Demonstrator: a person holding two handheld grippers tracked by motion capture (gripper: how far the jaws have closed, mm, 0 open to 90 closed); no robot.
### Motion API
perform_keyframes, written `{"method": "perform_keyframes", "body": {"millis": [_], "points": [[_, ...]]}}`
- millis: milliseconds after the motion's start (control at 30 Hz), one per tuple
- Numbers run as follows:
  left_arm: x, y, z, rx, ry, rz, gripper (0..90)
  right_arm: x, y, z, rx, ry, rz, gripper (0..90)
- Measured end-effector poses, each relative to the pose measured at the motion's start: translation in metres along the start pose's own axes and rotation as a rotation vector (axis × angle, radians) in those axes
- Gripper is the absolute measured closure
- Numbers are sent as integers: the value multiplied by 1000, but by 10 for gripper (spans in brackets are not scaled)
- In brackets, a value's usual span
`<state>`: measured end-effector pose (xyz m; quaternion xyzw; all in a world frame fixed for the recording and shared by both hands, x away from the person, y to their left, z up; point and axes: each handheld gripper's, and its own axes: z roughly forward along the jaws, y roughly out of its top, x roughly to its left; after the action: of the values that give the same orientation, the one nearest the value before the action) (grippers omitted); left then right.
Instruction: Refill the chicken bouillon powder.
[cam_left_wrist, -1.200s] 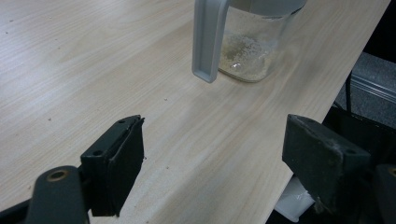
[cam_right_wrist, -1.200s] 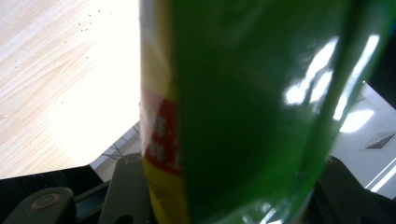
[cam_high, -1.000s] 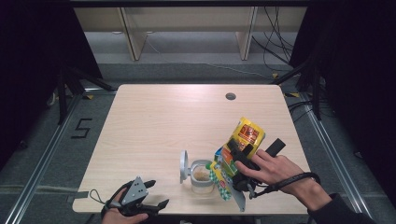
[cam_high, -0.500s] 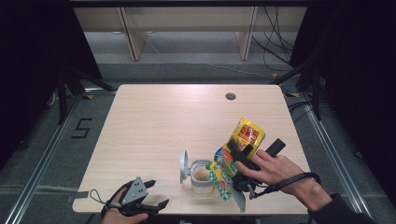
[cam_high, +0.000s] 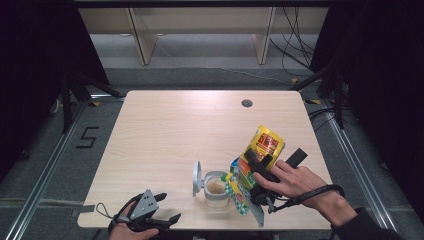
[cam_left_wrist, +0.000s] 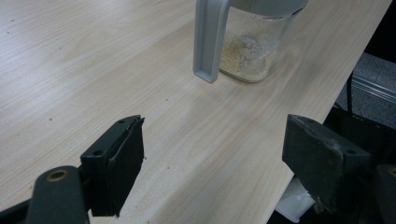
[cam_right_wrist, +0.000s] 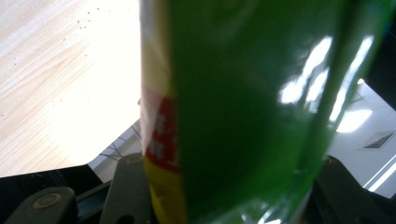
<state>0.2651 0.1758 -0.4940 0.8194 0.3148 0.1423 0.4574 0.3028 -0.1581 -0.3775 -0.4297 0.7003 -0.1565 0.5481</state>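
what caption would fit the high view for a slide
Right gripper tips a yellow-green bag over an open jar while the left gripper rests open at the table edge.

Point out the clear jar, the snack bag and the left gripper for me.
clear jar (cam_high: 216, 190): high view, on its glass wall.
snack bag (cam_high: 264, 141): high view, on the yellow upper part.
left gripper (cam_left_wrist: 215, 161): left gripper view, midway between its open fingers.

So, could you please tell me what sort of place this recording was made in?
Probably a lab or recording workspace, not a home. A bare wooden table with a cable hole stands on a grey floor between metal rails, with loose cables behind, dark surrounds and a "5" marked on the floor.
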Motion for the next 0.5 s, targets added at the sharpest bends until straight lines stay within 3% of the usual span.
{"method": "perform_keyframes", "body": {"millis": [133,200,367,500], "points": [[1,0,0,9,1,9,202,-1,-1,0,-4,-1,-19,555],[0,0,0,-1,0,-1,201,0,-1,-1,1,2,3,556],[0,0,0,-1,0,0,202,-1,-2,-1,1,4,-11,558],[2,0,-1,23,10,26,202,-1,-1,-1,-1,4,-12,558]]}}
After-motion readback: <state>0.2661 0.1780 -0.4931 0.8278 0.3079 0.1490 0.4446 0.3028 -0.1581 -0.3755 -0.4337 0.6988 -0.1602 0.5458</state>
